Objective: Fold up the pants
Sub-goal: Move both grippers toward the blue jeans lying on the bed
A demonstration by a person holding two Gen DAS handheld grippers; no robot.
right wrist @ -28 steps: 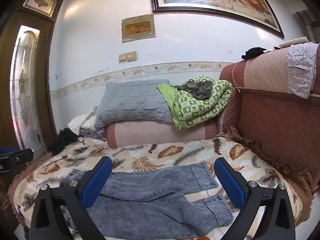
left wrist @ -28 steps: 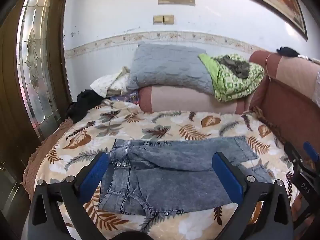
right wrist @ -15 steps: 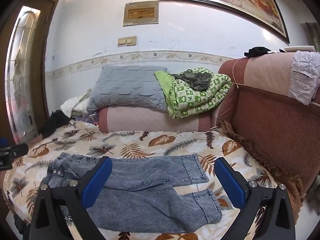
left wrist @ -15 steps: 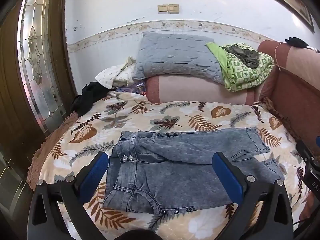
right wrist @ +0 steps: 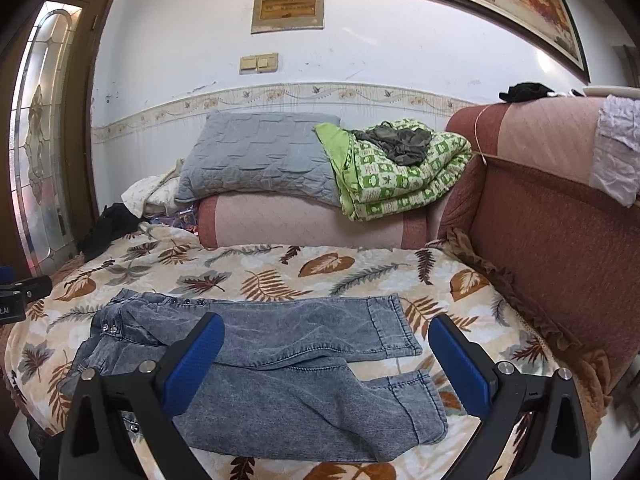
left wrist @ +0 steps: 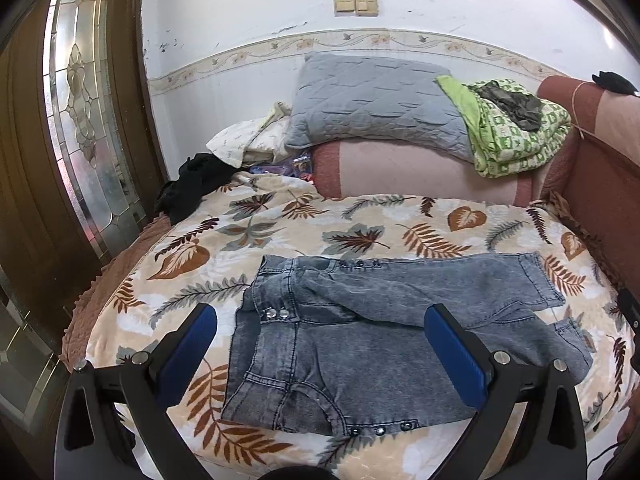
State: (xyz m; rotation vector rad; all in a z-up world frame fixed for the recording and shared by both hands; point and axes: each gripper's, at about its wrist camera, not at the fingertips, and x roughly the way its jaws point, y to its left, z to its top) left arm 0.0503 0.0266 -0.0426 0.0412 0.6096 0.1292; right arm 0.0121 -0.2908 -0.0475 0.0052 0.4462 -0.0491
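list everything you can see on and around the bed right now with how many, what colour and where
jeans: one, grey-blue, flat at the near edge of the bedspread
bedspread: one, cream with brown leaves, over the bed
pillow: one, grey quilted, on the pink bolster
bolster: one, pink, against the wall
blanket: one, green patterned, folded at the right of the pillow
dark garment: one, black, far left bed edge
headboard: one, reddish-brown, right side
left tongs: open, blue pads, above the waistband
right tongs: open, blue pads, above the legs
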